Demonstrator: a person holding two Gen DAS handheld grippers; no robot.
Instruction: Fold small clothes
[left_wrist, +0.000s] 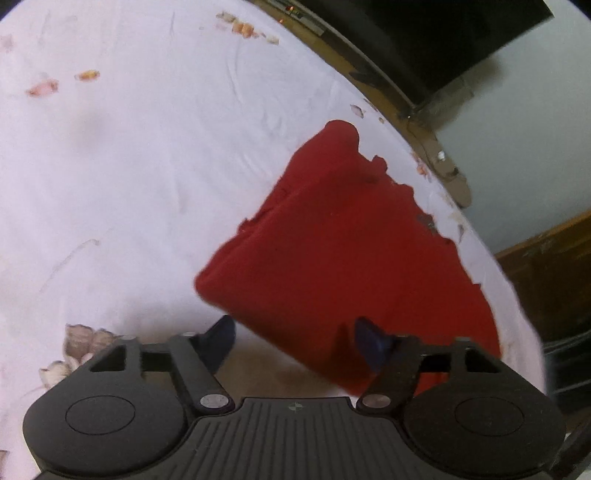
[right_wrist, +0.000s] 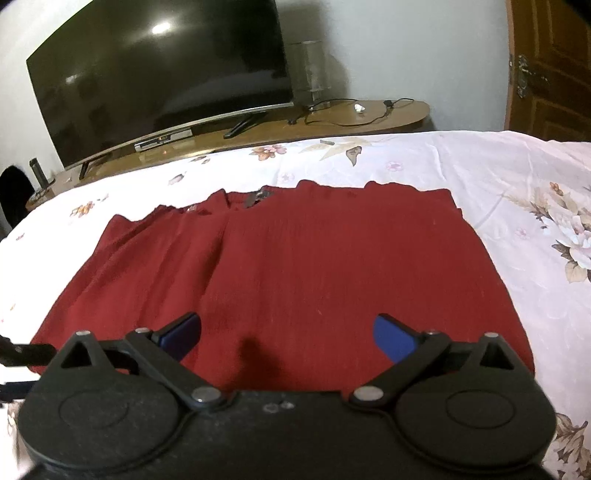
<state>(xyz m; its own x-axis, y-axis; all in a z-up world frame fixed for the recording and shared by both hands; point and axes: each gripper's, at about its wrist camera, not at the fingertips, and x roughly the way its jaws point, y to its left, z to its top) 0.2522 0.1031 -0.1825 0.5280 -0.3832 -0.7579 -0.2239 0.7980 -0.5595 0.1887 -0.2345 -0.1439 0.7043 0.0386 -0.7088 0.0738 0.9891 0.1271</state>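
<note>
A dark red garment (left_wrist: 351, 251) lies flat on a white flowered bed sheet (left_wrist: 129, 166). In the left wrist view my left gripper (left_wrist: 297, 341) hangs at the garment's near corner. Its right blue pad (left_wrist: 373, 343) is over the red cloth and its left pad (left_wrist: 221, 339) is over bare sheet. The cloth's edge runs between the jaws, which stand apart without pressing it. In the right wrist view the garment (right_wrist: 295, 258) spreads wide with a ruffled far edge. My right gripper (right_wrist: 288, 338) hovers open over its near edge, nothing pinched between the blue pads.
Beyond the bed sheet (right_wrist: 498, 177) stands a low wooden stand (right_wrist: 332, 122) with a large dark television (right_wrist: 159, 74), cables and a clear vase (right_wrist: 310, 70). A wooden door (right_wrist: 550, 66) is at the far right. The bed's edge curves close behind the garment.
</note>
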